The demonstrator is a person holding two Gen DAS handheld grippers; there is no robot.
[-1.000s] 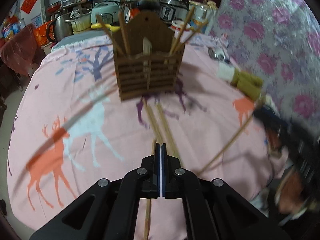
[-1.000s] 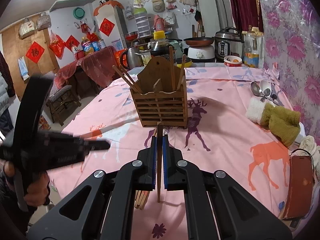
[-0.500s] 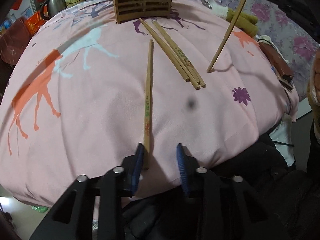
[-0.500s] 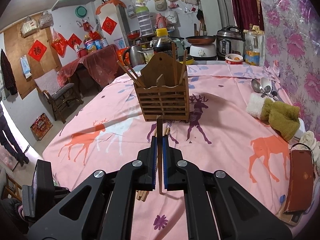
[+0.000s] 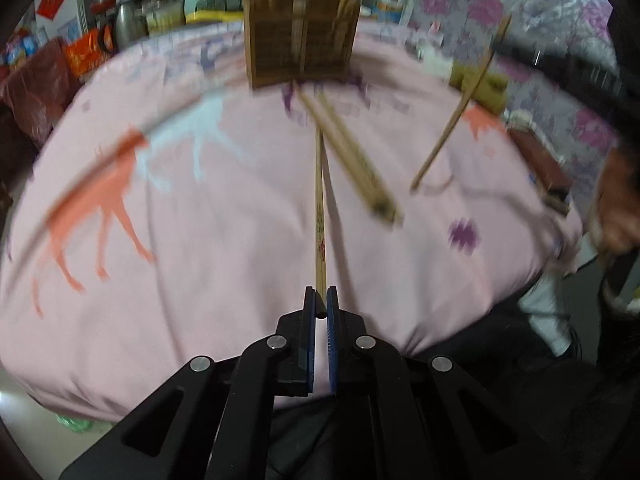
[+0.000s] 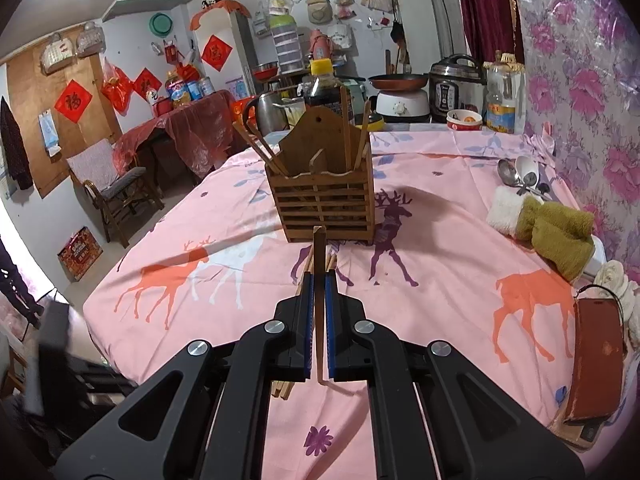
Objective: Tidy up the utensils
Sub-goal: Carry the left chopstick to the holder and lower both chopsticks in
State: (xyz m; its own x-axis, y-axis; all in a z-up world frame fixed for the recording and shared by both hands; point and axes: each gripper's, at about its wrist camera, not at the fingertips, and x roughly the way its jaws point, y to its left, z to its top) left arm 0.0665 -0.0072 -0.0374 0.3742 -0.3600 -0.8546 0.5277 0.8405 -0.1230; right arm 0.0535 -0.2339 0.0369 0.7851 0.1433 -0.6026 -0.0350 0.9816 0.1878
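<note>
Left gripper (image 5: 321, 300) had its blue pads pinching the near end of a single chopstick (image 5: 320, 200) that lay on the pink deer-print tablecloth (image 5: 200, 240), near the table's front edge. Right gripper (image 6: 319, 320) was pressed together on another chopstick (image 6: 319, 264), held roughly upright above the cloth. I judged the job part done: several chopsticks already stood in the slatted wooden holder (image 6: 322, 196) toward the table's middle, while a loose bundle (image 5: 352, 160) lay on the cloth just in front of it. Both held sticks were not yet in the holder. Red printing on the left chopstick was too blurred to read; red wall papers (image 6: 73, 101) bore one character each, seemingly 福.
</note>
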